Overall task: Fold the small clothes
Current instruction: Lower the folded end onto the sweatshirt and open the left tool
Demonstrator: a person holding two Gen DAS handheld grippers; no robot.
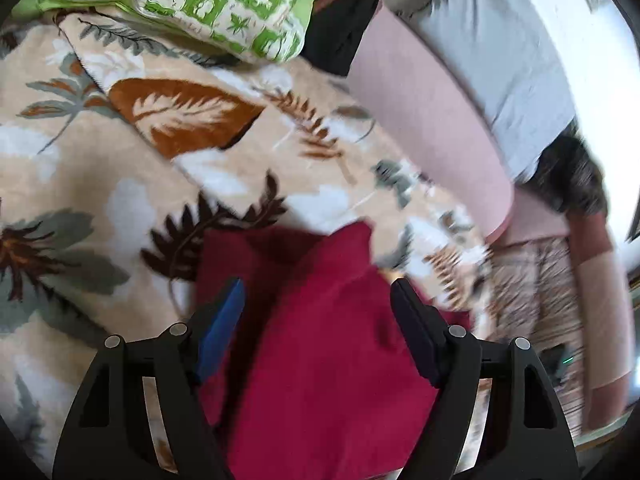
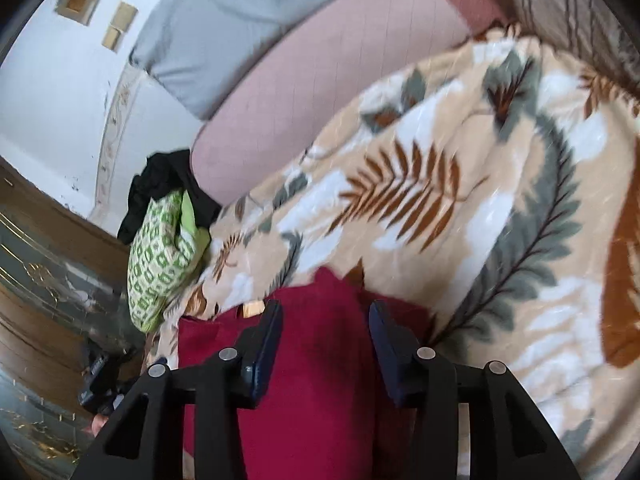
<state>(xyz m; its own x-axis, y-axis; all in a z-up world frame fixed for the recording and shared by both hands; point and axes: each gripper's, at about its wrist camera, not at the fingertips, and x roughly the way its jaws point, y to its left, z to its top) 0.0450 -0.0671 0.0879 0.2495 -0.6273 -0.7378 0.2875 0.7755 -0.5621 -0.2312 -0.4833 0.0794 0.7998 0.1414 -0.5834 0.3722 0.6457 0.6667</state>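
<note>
red garment (image 1: 320, 360), soft and fleecy, lies rumpled on a plush beige blanket (image 1: 100, 200) printed with brown and grey leaves. left gripper (image 1: 316, 292) stands wide above it, pads clear. right gripper (image 2: 326, 316) is narrower, pads apart, cloth between them. green checked pillow (image 1: 224, 4) bears tiny unreadable writing.

Bed/sofa surface covered w/ a beige fleece blanket (image 1: 224, 168), leaf print in brown, rust, grey-green & white, rumpled in folds. Dark red garment (image 1: 320, 340) lies flat directly on blanket, near edge. Green-and-white check pillow (image 1: 224, 4) rests on blanket at far end, black cloth (image 2: 160, 184) just behind it. Pink cushion (image 1: 424, 120) runs along blanket's far side, touching it.
</note>
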